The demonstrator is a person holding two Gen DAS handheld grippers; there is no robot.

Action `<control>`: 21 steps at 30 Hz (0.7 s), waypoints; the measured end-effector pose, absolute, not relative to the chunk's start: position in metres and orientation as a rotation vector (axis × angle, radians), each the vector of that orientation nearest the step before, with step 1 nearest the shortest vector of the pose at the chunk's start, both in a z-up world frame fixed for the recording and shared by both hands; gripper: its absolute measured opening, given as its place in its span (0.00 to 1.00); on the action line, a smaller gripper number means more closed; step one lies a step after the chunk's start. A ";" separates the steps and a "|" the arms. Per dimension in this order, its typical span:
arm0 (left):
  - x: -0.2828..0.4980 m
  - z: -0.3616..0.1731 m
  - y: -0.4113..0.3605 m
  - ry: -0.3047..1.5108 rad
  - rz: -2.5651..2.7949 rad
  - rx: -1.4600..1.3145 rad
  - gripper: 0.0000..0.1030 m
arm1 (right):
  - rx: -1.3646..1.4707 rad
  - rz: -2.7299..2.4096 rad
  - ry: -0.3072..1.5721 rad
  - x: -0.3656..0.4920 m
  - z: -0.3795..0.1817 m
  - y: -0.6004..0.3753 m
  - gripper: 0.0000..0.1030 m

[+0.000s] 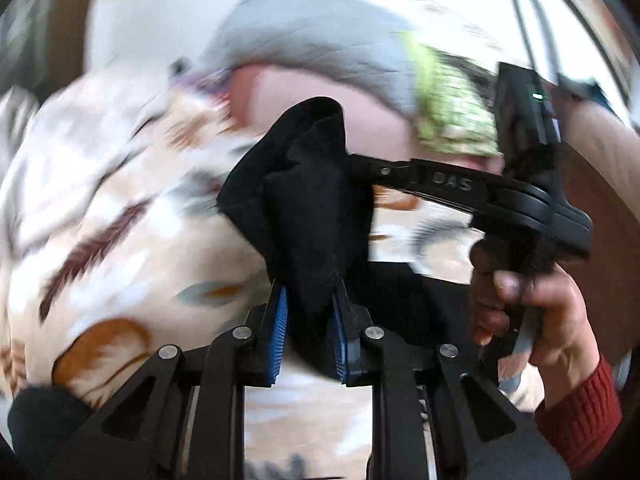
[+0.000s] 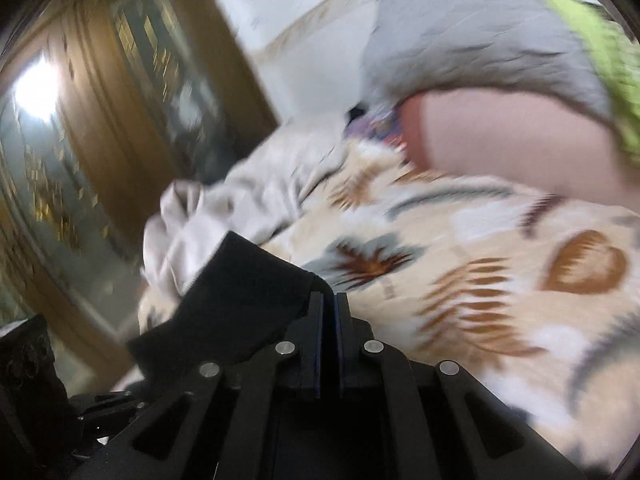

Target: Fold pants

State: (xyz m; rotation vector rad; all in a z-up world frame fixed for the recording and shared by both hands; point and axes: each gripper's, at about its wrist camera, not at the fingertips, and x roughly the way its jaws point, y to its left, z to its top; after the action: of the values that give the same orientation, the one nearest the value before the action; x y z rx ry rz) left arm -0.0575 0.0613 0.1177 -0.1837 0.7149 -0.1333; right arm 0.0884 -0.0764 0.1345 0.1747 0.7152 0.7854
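A: Where did we stand with the soft black fabric pants (image 1: 304, 208)?

B: Barely started, by our reckoning. We had them bunched and lifted off the cream bedspread with its brown and grey leaf print (image 1: 120, 208), with no flat fold visible anywhere. The left gripper (image 1: 310, 328) had its blue ribbed pads (image 1: 280, 320) pinching a thick wad of the black cloth, which rose in a crumpled peak above the jaws.

A: And the other side?

B: The right gripper (image 2: 329, 340) had its jaws pressed almost together, and the black cloth (image 2: 240, 292) spilled out to the left of its fingers, so we judged it nipped on a thin edge of the same pants (the pinch point itself was hidden by the fingers). In the left wrist view we could see that gripper reaching into the same bunch, with the person's hand (image 1: 532, 312) in a red knitted cuff (image 1: 580, 412) on its handle.

A: So what was left?

B: Nearly everything, we thought: spreading the pants out flat on the bedspread, laying leg over leg, then folding across. Both views were blurred, so we could not tell waistband from hem. A crumpled pale grey sheet (image 2: 224, 208) lay further up the bed, apart from our work.
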 end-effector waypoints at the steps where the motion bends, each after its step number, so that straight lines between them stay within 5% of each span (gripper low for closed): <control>1: -0.059 0.120 0.045 0.704 -0.174 -0.147 0.17 | 0.190 0.761 0.705 0.085 0.135 -0.092 0.04; 5: -0.054 0.102 -0.029 0.739 -0.362 -0.030 0.17 | 0.280 0.592 0.738 0.070 0.115 -0.172 0.04; 11: -0.033 0.043 -0.095 0.926 -0.482 0.074 0.18 | 0.443 0.267 0.883 0.047 0.063 -0.277 0.23; 16: -0.044 0.067 -0.082 0.914 -0.584 0.039 0.64 | 0.499 0.264 0.830 0.019 0.067 -0.301 0.61; 18: -0.048 0.080 -0.066 0.877 -0.557 0.045 0.68 | 0.547 0.307 0.813 0.014 0.067 -0.301 0.62; 21: -0.045 0.087 -0.048 0.862 -0.497 0.054 0.68 | 0.589 0.353 0.818 0.013 0.065 -0.291 0.81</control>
State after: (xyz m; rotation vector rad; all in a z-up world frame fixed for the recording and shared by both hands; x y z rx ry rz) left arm -0.0454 -0.0483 0.0866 0.0543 0.8621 -0.4974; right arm 0.0127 -0.2906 0.0649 0.5894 0.8177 0.3527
